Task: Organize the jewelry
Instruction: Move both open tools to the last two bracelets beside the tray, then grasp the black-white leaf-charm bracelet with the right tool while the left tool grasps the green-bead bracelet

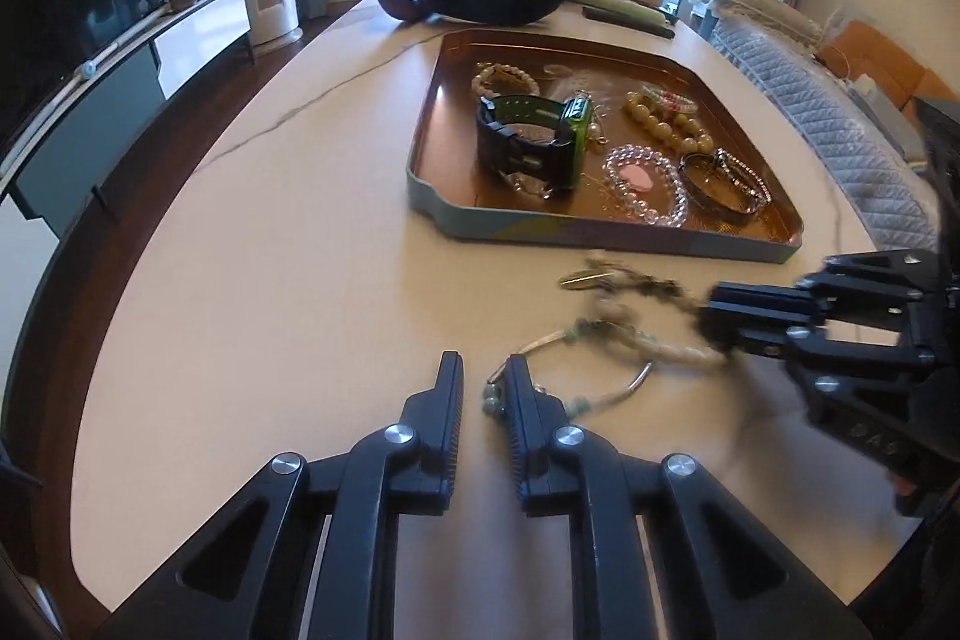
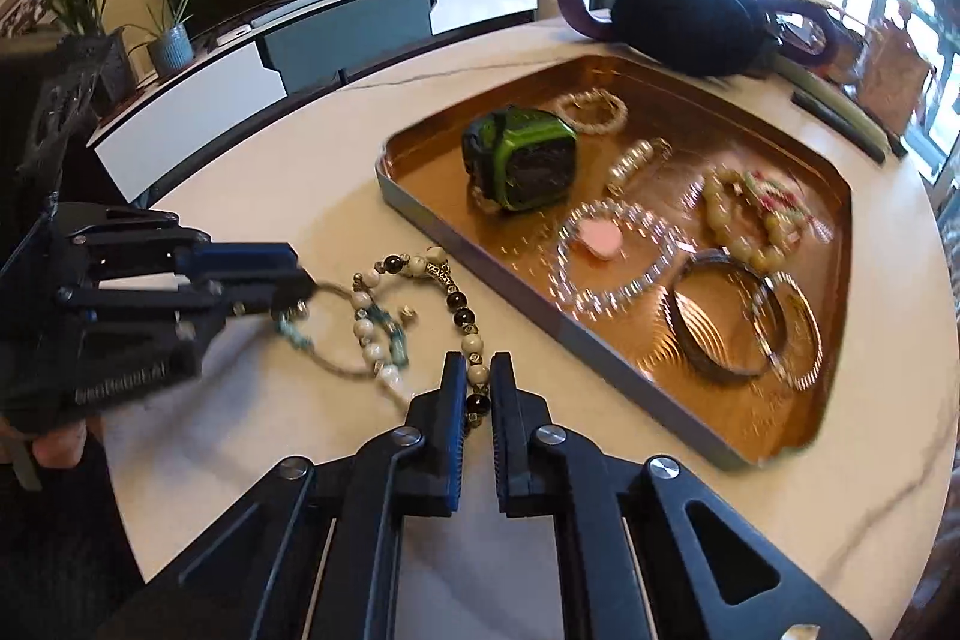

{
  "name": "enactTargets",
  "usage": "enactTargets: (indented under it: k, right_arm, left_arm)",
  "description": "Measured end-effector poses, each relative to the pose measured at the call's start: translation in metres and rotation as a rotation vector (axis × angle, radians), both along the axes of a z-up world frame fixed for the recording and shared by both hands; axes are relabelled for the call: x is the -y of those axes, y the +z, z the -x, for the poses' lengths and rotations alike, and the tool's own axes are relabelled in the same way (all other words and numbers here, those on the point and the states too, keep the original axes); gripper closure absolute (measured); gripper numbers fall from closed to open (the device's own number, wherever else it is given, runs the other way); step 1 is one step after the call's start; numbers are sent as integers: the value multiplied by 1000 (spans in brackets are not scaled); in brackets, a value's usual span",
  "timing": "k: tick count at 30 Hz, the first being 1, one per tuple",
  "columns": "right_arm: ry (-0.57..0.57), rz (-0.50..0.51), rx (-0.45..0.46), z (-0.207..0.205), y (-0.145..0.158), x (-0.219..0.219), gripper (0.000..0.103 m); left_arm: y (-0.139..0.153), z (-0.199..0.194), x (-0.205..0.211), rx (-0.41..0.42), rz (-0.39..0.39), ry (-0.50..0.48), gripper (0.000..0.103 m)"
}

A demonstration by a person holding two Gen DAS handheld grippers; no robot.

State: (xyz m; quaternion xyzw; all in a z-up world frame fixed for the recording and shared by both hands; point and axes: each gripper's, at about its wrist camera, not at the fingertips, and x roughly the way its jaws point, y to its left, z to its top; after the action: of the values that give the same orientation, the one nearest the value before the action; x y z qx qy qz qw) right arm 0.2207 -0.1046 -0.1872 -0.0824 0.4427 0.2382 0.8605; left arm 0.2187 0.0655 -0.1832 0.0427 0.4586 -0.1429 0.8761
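Left wrist view, left tongs (image 1: 485, 370): jaws a narrow gap apart, gripping nothing that I can see; the right-hand finger lies across a thin wire bangle (image 1: 606, 388) on the tabletop (image 1: 270, 292).
Left wrist view, right tongs (image 1: 711, 322): reaching in from the right, their tip at a blurred beaded bracelet (image 1: 624, 289) (blur hides whether it is gripped).
Left wrist view, tray (image 1: 600, 235): well beyond the loose pieces, already holding a green watch (image 1: 531, 142) and several bracelets.

Right wrist view, right tongs (image 2: 479, 370): nearly closed, pinching the black-and-cream beaded bracelet (image 2: 456, 304).
Right wrist view, left tongs (image 2: 294, 295): tip at the wire bangle (image 2: 327, 334) with turquoise beads; open or closed, I cannot tell.
Right wrist view, bracelet and bangle: lying overlapped, just beside the tray's near rim (image 2: 498, 292).

Risk, tangle: the two pieces cross, so lifting the bracelet could drag the bangle along.
Risk, slip: round beads in a narrow pinch may roll out.
Risk, rim: a dangling loop could catch the tray's edge and spill short (or knock the clear bead bracelet (image 2: 618, 259)).
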Motion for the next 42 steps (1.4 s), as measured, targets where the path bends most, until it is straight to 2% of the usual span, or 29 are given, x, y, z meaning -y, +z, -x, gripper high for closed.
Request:
enactTargets:
  k: [2,3,5,7,9,10,11,12,16,17,18,20,21,22,23,25,26,28,29,30,33,36,38,40,42]
  right_arm:
    - [-4,23,-7,5,1,6,96]
    - [-6,29,-14,8,1,10,96]
    - [-11,25,-25,11,1,16,96]
    - [6,0,-23,13,2,20,95]
    - [17,-12,0,15,6,19,88]
    - [17,-3,11,16,6,18,76]
    - [19,-4,18,17,7,17,55]
    - [25,-19,22,17,8,16,39]
    - [65,-56,20,15,9,6,35]
    - [76,-53,20,16,8,3,33]
    - [95,-45,18,16,6,-1,32]
    - [129,-6,12,17,0,-11,29]
    - [150,39,20,18,-6,-18,24]
    - [171,71,47,21,-8,-24,22]
    - [173,61,44,20,-8,-25,20]
    - [148,60,23,15,-7,-26,23]
    - [142,62,21,13,-6,-26,28]
    - [130,55,34,12,-2,-24,62]
    - [130,54,36,11,-1,-23,91]
    - [132,52,26,9,0,-22,91]
    - [132,46,32,9,0,-20,91]
    - [108,63,52,10,0,-19,91]
    - [98,46,55,9,1,-16,92]
    - [84,31,65,8,6,-12,103]
    - [74,18,69,7,11,-8,103]
  left_arm:
    - [1,0,-7,19,-70,61,88]
    - [1,-1,-13,19,-79,91,88]
    - [1,-4,-27,-7,-27,123,88]
    - [2,-2,-28,-27,20,96,86]
    - [2,3,-20,-29,15,62,79]
    - [3,6,-15,-31,23,44,68]
    - [3,9,-10,-37,37,22,55]
    - [5,10,-7,-36,44,10,44]
    - [14,16,-1,11,51,-21,32]
    - [13,13,0,10,42,-18,23]
    - [11,11,0,4,33,-12,20]
    - [1,4,1,-33,18,-9,19]
    - [1,4,6,-10,-17,-20,19]
    - [-2,2,10,-13,-42,-32,19]
    - [-2,3,13,5,-52,-58,23]
    - [0,2,13,6,-40,-66,36]
    - [2,2,13,9,-35,-76,54]
    - [4,-1,10,4,-21,-66,75]
    - [4,-2,5,-2,-7,-50,84]
    - [4,-3,2,-9,11,-39,91]
    - [5,-4,-10,-53,102,-14,93]
    - [7,0,-8,-43,86,-18,94]
    - [10,2,-7,-34,90,-24,100]
    - [15,4,-6,-16,99,-29,100]
    - [21,6,-6,-2,110,-39,100]
